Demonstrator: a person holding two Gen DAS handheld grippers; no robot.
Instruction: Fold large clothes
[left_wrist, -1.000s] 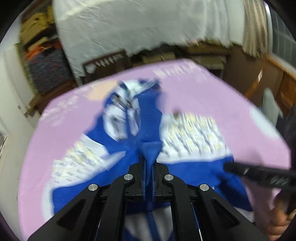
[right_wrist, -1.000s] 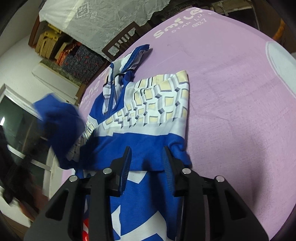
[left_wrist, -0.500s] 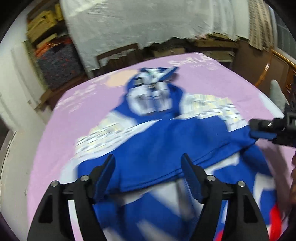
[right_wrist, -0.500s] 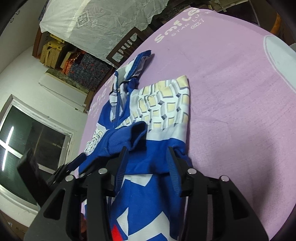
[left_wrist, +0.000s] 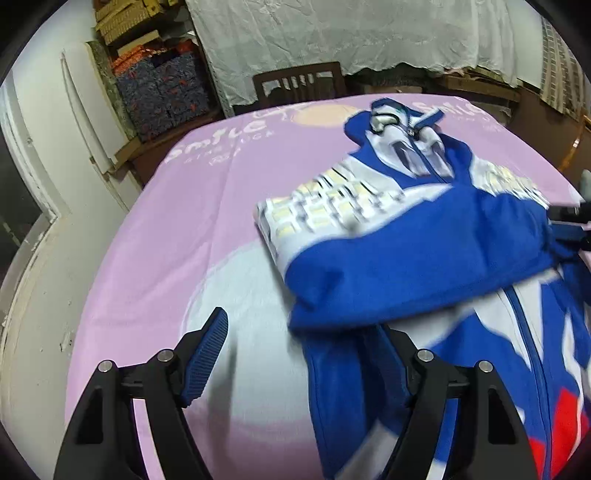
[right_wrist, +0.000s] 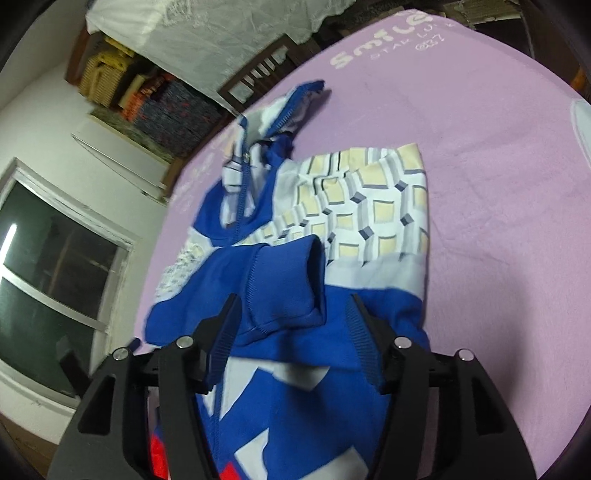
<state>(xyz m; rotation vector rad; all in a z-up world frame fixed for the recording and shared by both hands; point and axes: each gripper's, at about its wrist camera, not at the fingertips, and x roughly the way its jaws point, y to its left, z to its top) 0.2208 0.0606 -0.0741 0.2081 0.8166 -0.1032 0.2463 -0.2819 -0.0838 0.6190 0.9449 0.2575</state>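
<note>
Left wrist view: the left gripper (left_wrist: 303, 332) is standing spread and empty at the near left of the table (left_wrist: 177, 236), its jaws having just been opening, no longer pinching the blue sleeve. The jacket (left_wrist: 417, 254) is lying toward the right edge, soft, light and floppy.

Right wrist view: the right gripper (right_wrist: 291, 317) is spreading too, cuff (right_wrist: 284, 291) lying loose between its jaws. Hems and cuffs are looking like the best holds.

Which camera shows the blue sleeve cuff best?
The right wrist camera: the cuff lies sharp and close, just above the open right gripper. In the left wrist camera the sleeve is blurred, and its cuff end is hidden at the picture's right edge.
</note>
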